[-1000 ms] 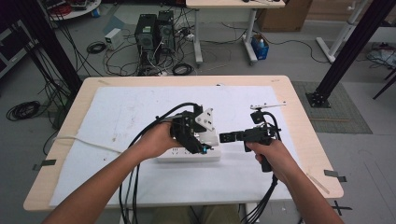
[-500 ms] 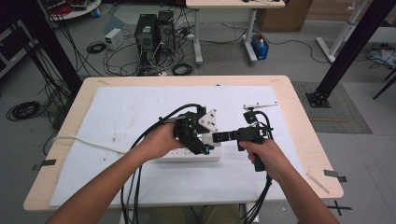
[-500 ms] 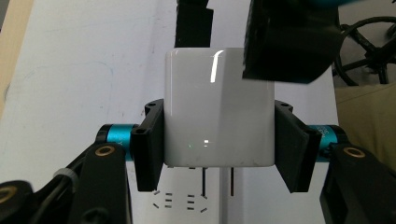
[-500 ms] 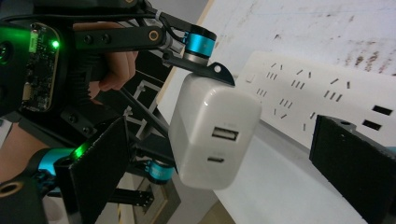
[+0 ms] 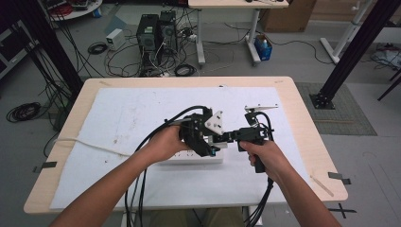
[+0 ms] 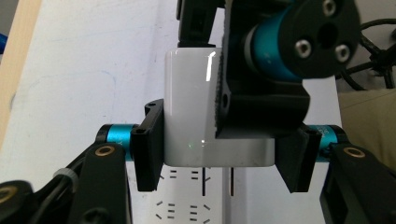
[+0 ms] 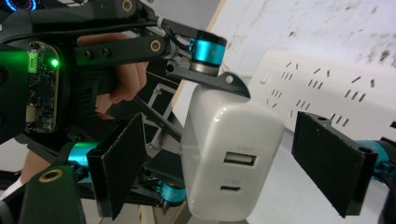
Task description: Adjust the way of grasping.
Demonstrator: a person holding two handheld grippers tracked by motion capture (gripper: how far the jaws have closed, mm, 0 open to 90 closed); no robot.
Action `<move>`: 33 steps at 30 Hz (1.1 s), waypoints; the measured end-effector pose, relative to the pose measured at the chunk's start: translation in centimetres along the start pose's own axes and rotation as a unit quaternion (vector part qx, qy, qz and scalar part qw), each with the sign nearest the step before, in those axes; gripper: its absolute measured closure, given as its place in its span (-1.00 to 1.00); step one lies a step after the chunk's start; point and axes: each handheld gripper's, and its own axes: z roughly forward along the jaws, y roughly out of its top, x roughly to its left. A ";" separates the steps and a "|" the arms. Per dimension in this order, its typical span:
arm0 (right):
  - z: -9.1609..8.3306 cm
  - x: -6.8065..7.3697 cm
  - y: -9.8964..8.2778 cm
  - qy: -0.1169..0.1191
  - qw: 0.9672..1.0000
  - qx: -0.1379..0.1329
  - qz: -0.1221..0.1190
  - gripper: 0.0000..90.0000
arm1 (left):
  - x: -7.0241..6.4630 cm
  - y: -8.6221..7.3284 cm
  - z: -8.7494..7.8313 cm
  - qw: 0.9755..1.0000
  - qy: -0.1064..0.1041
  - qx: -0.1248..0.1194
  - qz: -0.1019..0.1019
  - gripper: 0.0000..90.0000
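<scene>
I have the charger [image 6: 196, 112], a white block with rounded edges, clamped flat-to-flat in the left gripper [image 6: 219, 156] just above the power strip [image 5: 196, 156], near the table's [image 5: 302, 123] middle. The right gripper [image 7: 233, 172] comes at it from 3 o'clock in the high view; its jaws have just been closing and now straddle the charger's port end, pads [image 7: 327, 163] not yet touching it. I judge the charger rigid and light but glossy, so it could slide or twist under a weak pinch. The rough pads should bite best on the broad flat sides, clear of the rounded corners and the two ports [image 7: 239, 158]. Its prongs I cannot see, so I would keep it square to the strip.
</scene>
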 end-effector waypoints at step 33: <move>-1.6 -0.5 0.3 -0.081 0.997 0.006 -0.005 0.38 | 0.9 -2.3 -0.4 0.997 0.001 0.037 -0.071 -0.49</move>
